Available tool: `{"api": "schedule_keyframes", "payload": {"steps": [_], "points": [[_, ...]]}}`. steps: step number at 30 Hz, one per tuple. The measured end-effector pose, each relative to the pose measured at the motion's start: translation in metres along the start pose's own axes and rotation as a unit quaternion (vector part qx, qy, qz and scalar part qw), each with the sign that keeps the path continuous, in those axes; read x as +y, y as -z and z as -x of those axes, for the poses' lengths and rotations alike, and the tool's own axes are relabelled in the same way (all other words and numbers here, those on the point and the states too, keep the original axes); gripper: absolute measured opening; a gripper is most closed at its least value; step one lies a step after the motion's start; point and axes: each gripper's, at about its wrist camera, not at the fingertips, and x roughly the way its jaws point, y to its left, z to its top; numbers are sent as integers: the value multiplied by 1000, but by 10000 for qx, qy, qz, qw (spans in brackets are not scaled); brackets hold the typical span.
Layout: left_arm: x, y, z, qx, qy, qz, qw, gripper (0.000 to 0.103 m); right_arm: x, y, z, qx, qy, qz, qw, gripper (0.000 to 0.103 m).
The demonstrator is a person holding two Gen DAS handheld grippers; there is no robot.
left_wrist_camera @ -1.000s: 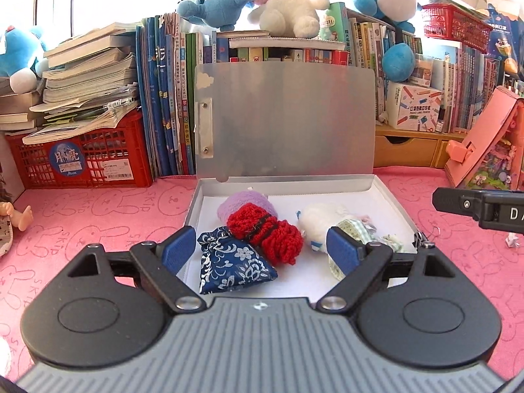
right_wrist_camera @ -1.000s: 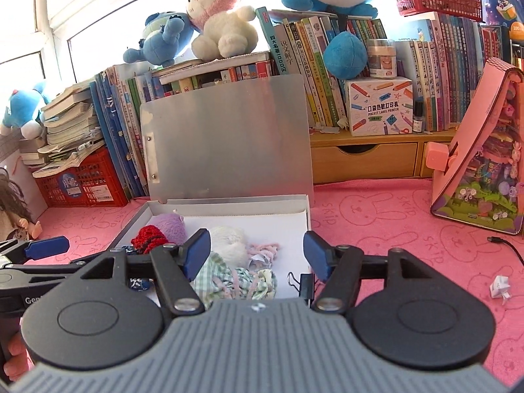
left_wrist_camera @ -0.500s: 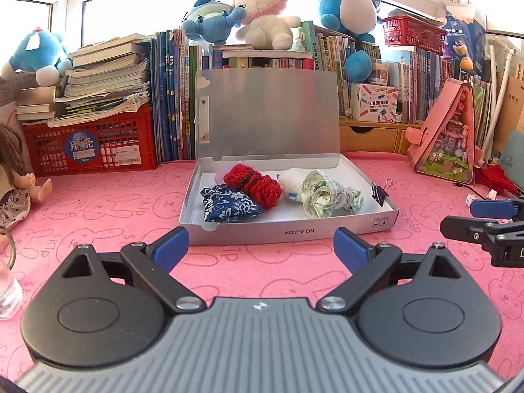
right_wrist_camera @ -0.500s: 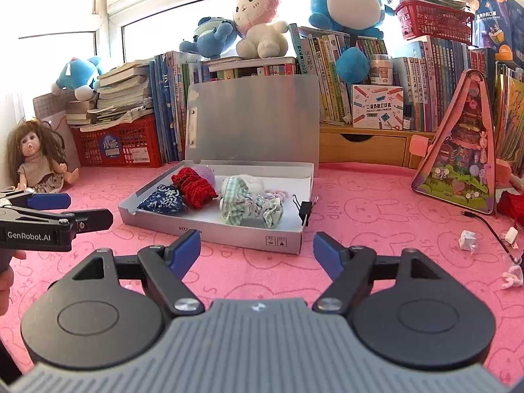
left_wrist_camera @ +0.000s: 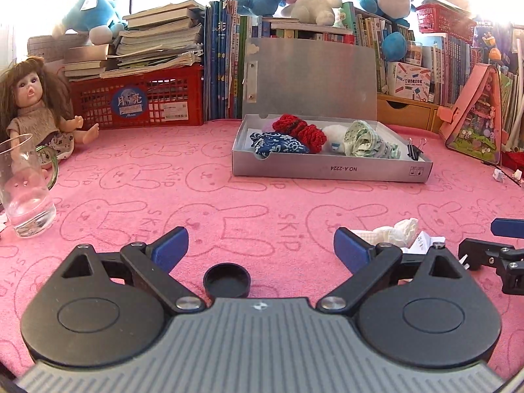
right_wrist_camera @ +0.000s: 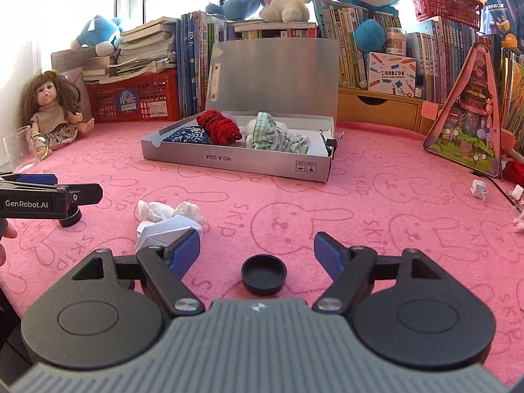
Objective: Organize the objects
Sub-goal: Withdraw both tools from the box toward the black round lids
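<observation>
Tongs, both pairs (left_wrist_camera: 261, 245) (right_wrist_camera: 257, 250) now back from my box (left_wrist_camera: 330, 172), apart and empty over 2 black caps (left_wrist_camera: 227, 280) (right_wrist_camera: 264, 274); box filled, caps next.

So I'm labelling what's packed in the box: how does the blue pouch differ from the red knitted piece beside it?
The blue pouch is woven cloth with a white floral print; the red knitted piece is chunky plain yarn. The pouch lies at the silver box's front corner; the knit lies behind it, nearer the raised lid. The knit has a dark band across its middle; the pouch shows none. Both are soft, small, and touching inside the box.
</observation>
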Motion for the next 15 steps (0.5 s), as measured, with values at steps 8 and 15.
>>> {"api": "schedule_keyframes", "payload": {"steps": [8,15], "points": [[0,16,-10,211,-104,-44,9997,97,1,6,-9,132,92,-83,9998,80],[-1,26,-15,229,-178,50,9996,96,7,9,-16,326,199,51,9993,76]]}}
